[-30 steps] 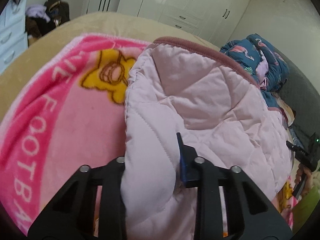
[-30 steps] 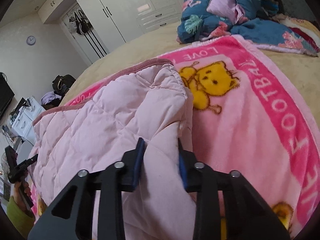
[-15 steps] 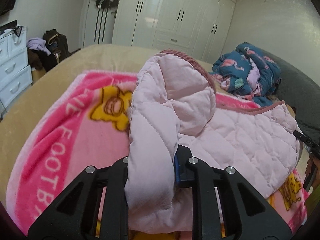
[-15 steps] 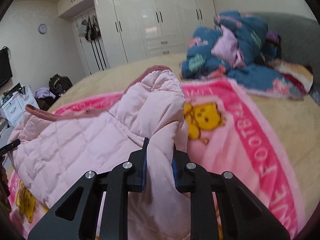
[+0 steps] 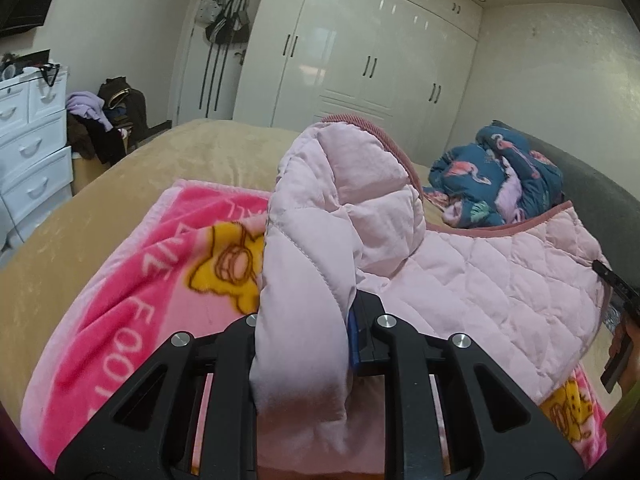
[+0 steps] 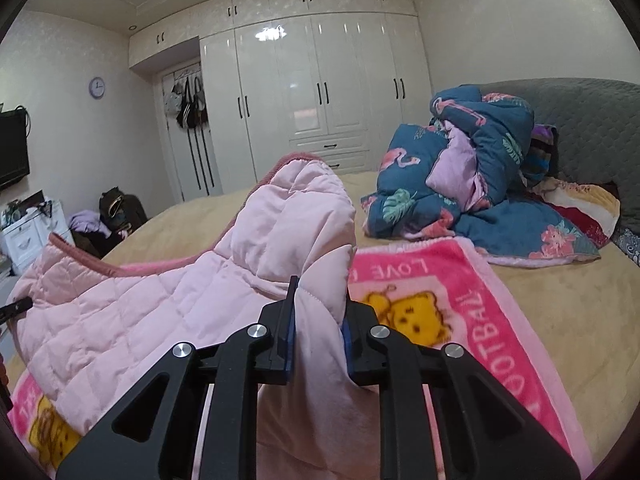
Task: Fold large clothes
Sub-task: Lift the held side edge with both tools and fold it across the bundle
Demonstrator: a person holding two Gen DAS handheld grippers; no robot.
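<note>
A: Left wrist view, notes. left gripper [image 5: 304,344] at six o'clock, jaws clamped narrow on a bunched fold of the pale pink quilted jacket [image 5: 480,280]. Fabric fills the gap and spills out below the pads.

B: Where does the garment sit?

A: Raised off the pink cartoon blanket [image 5: 132,292], which lies on the tan bed [image 5: 120,196]. Jacket body sags away toward three o'clock, its dusty-rose trim along the top edge. A second dark tool and part of a hand show at the frame's three o'clock rim.

B: Right wrist view?

A: right gripper [image 6: 318,336] at six o'clock, jaws also pinched tight on a fold of the same jacket. Jaws have just been closing, cloth between them. Jacket drapes toward nine o'clock; blanket with the yellow bear lies at four o'clock.

B: Surroundings?

A: Blue flamingo-print duvet [image 6: 472,184] heaped at two o'clock against a grey headboard [image 6: 592,128]. White wardrobes [image 6: 320,92] at twelve o'clock. White drawer unit [image 5: 32,152] at nine o'clock in the left view, clothes piled beside it.
</note>
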